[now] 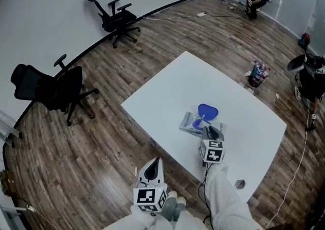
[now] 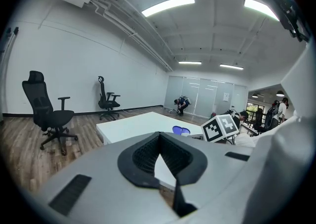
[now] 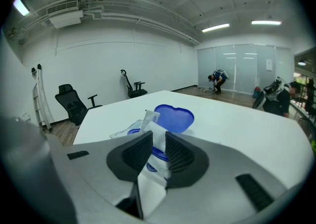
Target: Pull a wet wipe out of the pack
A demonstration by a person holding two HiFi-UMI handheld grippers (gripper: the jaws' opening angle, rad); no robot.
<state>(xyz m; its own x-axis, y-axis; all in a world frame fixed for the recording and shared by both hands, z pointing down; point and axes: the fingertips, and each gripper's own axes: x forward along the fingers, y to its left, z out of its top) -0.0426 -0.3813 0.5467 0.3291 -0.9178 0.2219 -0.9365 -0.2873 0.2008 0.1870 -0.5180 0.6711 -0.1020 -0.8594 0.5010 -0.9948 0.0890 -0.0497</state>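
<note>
**Wipe pinched, pack unheld: draw it slowly and straight**

Well left of the pack, off the table's edge and close to the person's body, the left tongs [image 1: 151,170] hang over the wooden floor. Their pads are drawn together on nothing. The pack [image 1: 192,124] lies flat on the white table [image 1: 167,87], with its blue lid [image 1: 207,110] thrown open on the pack's far side. Right over the pack's opening sit the right tongs [image 3: 158,151]. Their 2 pads are pinched on a white wet wipe [image 3: 147,118], and a fold of it stands up beyond the pads.

The step in hand looks like the draw itself, with the sheet gripped but not yet free of the pack. Nothing pins the pack down, and it will probably be light enough to rise with the wipe. The pull should therefore go steadily upward from the opening with the pinch kept firm and no jerk. Pressing the left tongs on the pack's left end, clear of the lid, would likely stop it dragging. A fast tug risks tearing the sheet or bringing a 2nd one along.
</note>
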